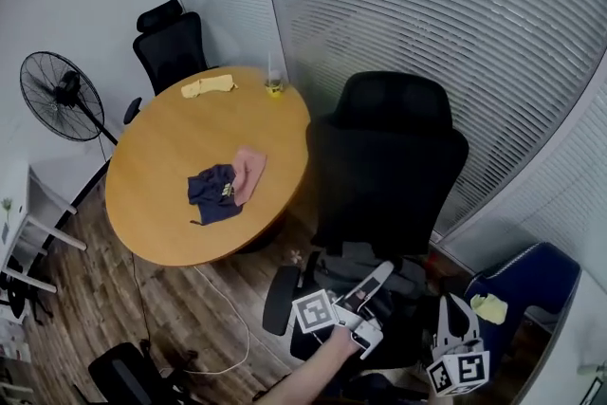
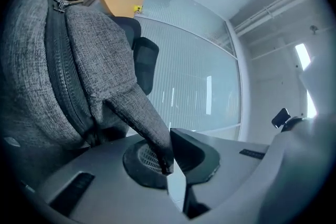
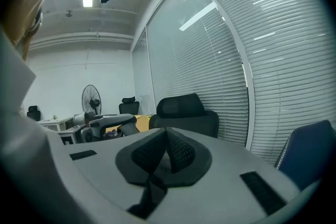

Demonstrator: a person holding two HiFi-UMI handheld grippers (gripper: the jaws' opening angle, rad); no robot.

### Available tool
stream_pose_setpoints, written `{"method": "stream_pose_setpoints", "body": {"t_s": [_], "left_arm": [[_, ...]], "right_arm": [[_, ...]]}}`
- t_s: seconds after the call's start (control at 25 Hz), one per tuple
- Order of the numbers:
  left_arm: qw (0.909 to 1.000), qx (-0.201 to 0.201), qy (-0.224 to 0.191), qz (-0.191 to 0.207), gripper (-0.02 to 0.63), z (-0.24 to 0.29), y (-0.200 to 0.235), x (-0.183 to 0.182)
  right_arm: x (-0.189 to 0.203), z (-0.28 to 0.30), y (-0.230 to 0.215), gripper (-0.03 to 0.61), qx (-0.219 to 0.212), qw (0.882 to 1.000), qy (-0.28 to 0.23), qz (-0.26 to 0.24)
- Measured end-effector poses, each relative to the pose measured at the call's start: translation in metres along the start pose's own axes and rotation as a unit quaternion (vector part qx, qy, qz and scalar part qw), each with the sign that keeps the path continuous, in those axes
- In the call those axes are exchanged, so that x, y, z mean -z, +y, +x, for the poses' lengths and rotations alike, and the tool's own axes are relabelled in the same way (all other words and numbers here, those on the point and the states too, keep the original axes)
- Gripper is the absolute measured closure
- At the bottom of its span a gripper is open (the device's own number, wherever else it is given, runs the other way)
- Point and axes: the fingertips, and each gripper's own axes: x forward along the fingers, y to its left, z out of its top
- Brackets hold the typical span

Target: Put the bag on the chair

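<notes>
A grey fabric bag (image 1: 343,259) rests on the seat of the tall black office chair (image 1: 384,166) beside the round table. In the left gripper view the bag (image 2: 58,60) fills the left side, its zip running down it. My left gripper (image 1: 383,272) reaches onto the bag from the front and is shut on a strap of it (image 2: 142,118), pinched at the jaw tips (image 2: 167,165). My right gripper (image 1: 453,306) hangs to the right of the chair, apart from the bag. Its jaws (image 3: 165,157) are shut with nothing between them, and it faces the chair (image 3: 186,113).
The wooden table (image 1: 161,204) carries a navy cloth (image 1: 213,190), a pink cloth (image 1: 250,168), a yellow cloth (image 1: 209,87) and a glass (image 1: 274,82). A second black chair (image 1: 171,38) and a fan (image 1: 62,95) stand beyond. A blue chair (image 1: 531,285) is at the right, by the blinds.
</notes>
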Motion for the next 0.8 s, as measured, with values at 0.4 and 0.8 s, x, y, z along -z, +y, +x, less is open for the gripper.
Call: {"method": "stream_pose_setpoints", "body": {"t_s": [0.4, 0.8], "left_arm": [[0.998, -0.028, -0.037, -0.042, 0.583, 0.014, 0.048, -0.02], [0.997, -0.039, -0.047, -0.047, 0.583, 0.014, 0.066, -0.017]], "right_arm": [[0.015, 0.01, -0.031, 0.568, 0.019, 0.999, 0.028, 0.013], [0.029, 0.032, -0.039, 0.566, -0.013, 0.999, 0.047, 0.005]]}}
